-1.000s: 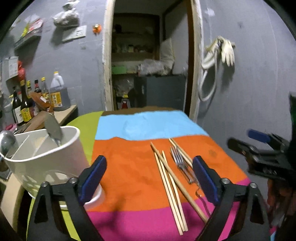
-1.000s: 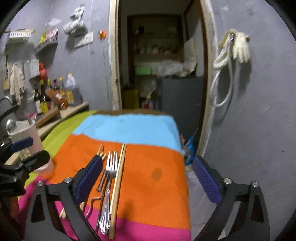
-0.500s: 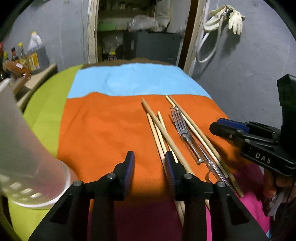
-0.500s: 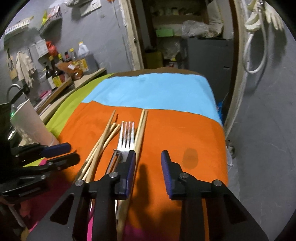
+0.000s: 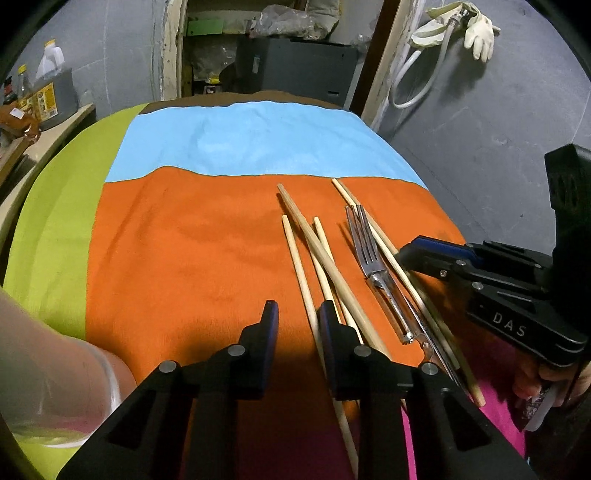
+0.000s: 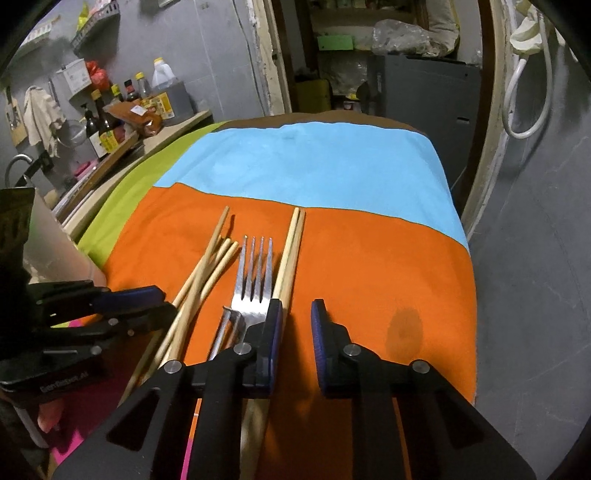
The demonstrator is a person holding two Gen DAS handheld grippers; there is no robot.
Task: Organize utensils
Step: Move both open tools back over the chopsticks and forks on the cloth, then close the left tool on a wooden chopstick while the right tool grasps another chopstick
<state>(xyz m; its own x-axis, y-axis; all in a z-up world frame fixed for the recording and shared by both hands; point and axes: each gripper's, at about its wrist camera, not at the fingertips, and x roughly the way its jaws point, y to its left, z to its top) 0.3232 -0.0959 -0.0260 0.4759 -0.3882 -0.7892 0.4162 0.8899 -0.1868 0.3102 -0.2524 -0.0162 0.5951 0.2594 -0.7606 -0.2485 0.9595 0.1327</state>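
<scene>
left tongs (image 5: 295, 314) narrowed, right tongs (image 6: 297, 314) narrowed, lowered

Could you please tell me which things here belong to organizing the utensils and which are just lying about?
Belong to the job:
fork
chopsticks
white holder

Just lying about:
sauce bottles
rubber glove
white hose

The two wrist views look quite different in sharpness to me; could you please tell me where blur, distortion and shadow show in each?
Left wrist view: the white cup at the lower left edge is smeared and out of focus; the fork is sharp; fisheye bends the cloth edges. Right wrist view: the gripper's own fingers cast a dark shadow on the cloth beneath; the door frame curves.
</scene>
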